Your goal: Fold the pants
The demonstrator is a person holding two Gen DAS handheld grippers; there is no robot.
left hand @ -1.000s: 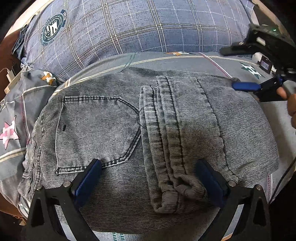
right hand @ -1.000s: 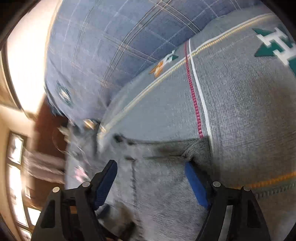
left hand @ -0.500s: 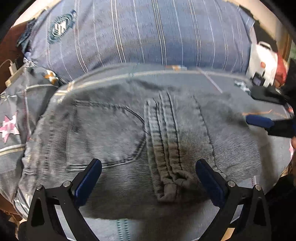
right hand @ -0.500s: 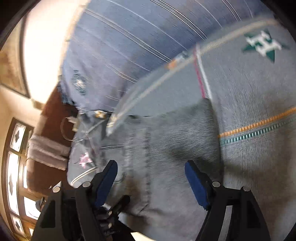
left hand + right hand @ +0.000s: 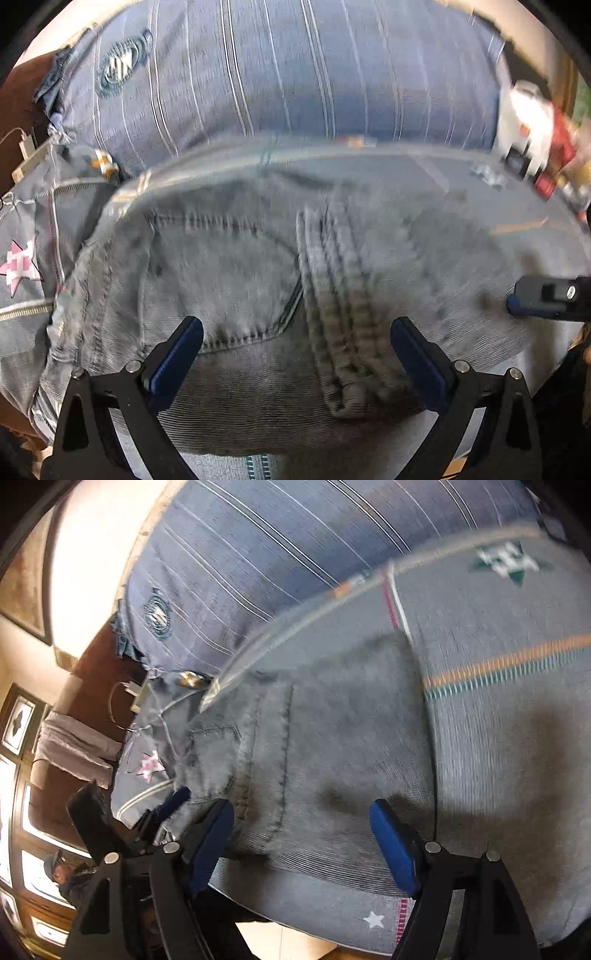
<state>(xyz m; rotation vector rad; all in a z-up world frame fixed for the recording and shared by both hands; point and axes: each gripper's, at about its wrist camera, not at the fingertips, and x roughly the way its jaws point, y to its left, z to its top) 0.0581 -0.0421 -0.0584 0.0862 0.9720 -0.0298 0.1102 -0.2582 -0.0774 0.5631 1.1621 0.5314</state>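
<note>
The grey jeans lie folded into a compact block on the grey bedspread, back pocket up, with a thick seam running down the middle. My left gripper hovers open over the near edge of the block, nothing between its blue pads. In the right wrist view the jeans fill the middle, and my right gripper stands open over their near side, also empty. One of its fingers shows at the right edge of the left wrist view. The left gripper appears at the lower left of the right wrist view.
A blue plaid duvet is heaped behind the jeans. A white bag and red items sit at the far right. A charger with its cable rests on brown wood at the left. The bed's edge and pale floor lie below.
The right gripper has drawn back from the far right corner of the jeans toward their near side, still open. The left gripper has stayed where it was, open.
</note>
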